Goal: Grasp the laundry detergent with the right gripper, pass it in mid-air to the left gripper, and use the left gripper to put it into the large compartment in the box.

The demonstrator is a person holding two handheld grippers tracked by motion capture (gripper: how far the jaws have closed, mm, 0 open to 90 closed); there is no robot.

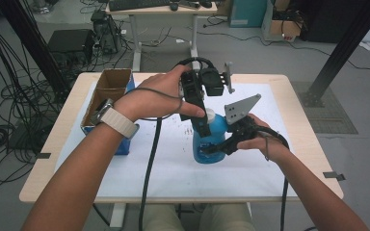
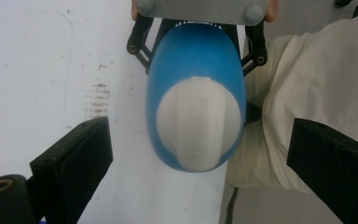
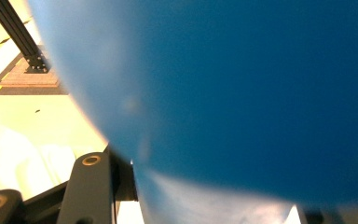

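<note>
**Over the white mat, two claws are working one blue bottle**

At the middle of the table (image 1: 48,159), the right claw (image 1: 211,148) is gripping a blue bottle (image 1: 211,139) low on its body, its jaws closed against the plastic from the person's right side. Seen from the right claw's own camera, the bottle's blue wall (image 3: 242,93) is pressing right up against the lens, with one black jaw rising at the lower left. The bottle is standing upright on the white mat (image 1: 173,168).

Directly above the bottle, the left claw (image 1: 203,126) is pointing down at the white cap (image 1: 210,114). Looking from the left gripper view, the left claw (image 2: 200,161) is standing open, its two jaws set wide on either side of the cap (image 2: 198,126) and clear of it; the cap is lying between them but nothing is being squeezed. Beyond the bottle in that same view, the right claw's grey plate and black linkage are clasping the far side of the blue body (image 2: 196,60).

To the left of the left claw, past the person's wrist and watch (image 1: 113,118), an open cardboard box (image 1: 107,91) is sitting at the mat's edge, well apart from the bottle. Cables are trailing from both claws toward the table's near edge.
</note>
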